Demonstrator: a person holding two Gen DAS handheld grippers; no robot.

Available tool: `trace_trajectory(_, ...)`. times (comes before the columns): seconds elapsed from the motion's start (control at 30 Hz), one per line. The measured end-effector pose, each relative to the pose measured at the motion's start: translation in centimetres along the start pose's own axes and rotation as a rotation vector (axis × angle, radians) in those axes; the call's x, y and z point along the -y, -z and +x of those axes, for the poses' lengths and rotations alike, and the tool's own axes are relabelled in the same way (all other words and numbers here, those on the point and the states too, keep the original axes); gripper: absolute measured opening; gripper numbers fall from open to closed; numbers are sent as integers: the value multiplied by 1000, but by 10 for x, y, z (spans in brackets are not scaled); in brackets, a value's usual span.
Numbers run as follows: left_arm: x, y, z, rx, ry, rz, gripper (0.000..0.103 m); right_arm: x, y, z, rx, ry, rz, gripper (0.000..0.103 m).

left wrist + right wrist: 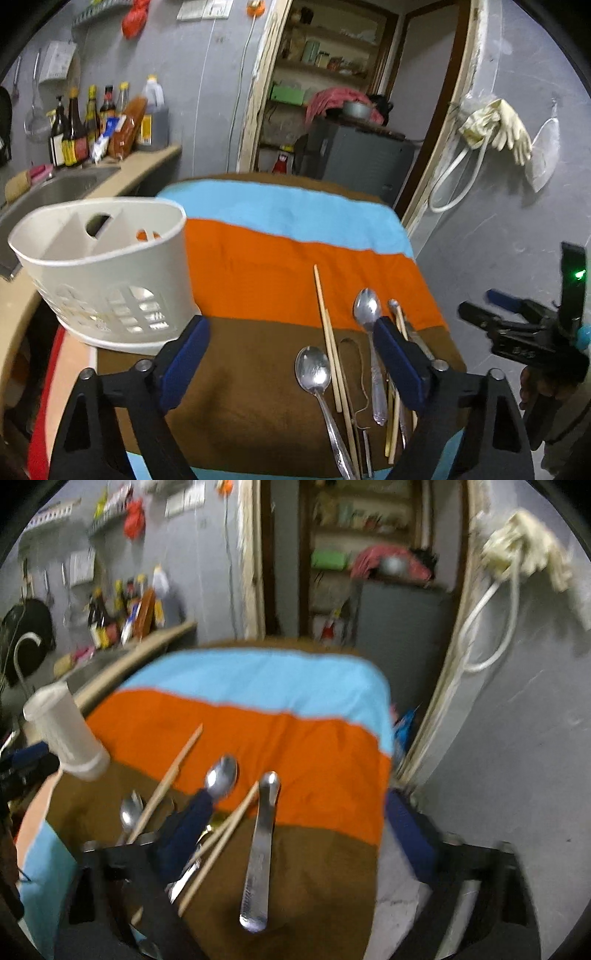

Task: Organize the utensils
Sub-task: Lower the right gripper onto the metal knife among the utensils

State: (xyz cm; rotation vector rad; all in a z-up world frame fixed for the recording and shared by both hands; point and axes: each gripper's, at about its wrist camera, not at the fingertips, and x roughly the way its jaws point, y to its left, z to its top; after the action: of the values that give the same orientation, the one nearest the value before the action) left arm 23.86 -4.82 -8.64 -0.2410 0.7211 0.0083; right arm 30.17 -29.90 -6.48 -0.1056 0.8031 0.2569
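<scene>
A white slotted utensil caddy (107, 273) stands at the left on a striped cloth (258, 266); nothing shows inside it. Two spoons (314, 373) (367, 306) and wooden chopsticks (328, 332) lie on the brown stripe. My left gripper (291, 328) is open above the brown stripe, the caddy beyond its left finger and the utensils by its right finger. My right gripper (299, 801) is open, with a flat metal utensil (264, 834) lying between its fingers, untouched. A spoon (221, 775) and chopsticks (221, 834) lie beside its left finger. The caddy (68, 734) is far left.
A sink (62, 188) and a counter with sauce bottles (88, 125) lie behind the caddy. Beyond the table is an open doorway with shelves and a grey cabinet (354, 155). Gloves (495, 125) and a hose hang on the right wall, close to the table's right edge.
</scene>
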Motion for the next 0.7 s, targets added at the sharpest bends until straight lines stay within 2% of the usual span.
trace_trajectory(0.03, 0, 2, 7, -22, -1, -5, 79, 0, 2, 13, -38, -21, -7, 60)
trace_trajectory(0.13, -2, 7, 26, -77, 5, -26, 67, -3, 15, 39, -103, -79, -16, 51)
trace_trajectory(0.3, -3, 17, 54, -157, 11, -53, 54, -5, 32, 73, -190, -164, -27, 32)
trace_trajectory(0.5, -7, 24, 72, -208, 21, -103, 43, 2, 32, 84, -224, -286, 10, 32)
trace_trajectory(0.57, -9, 26, 75, -221, 21, -119, 42, 0, 30, 90, -238, -313, 0, 32)
trace_trajectory(0.7, -11, 27, 81, -244, 38, -128, 41, -8, 30, 96, -257, -317, -42, 30)
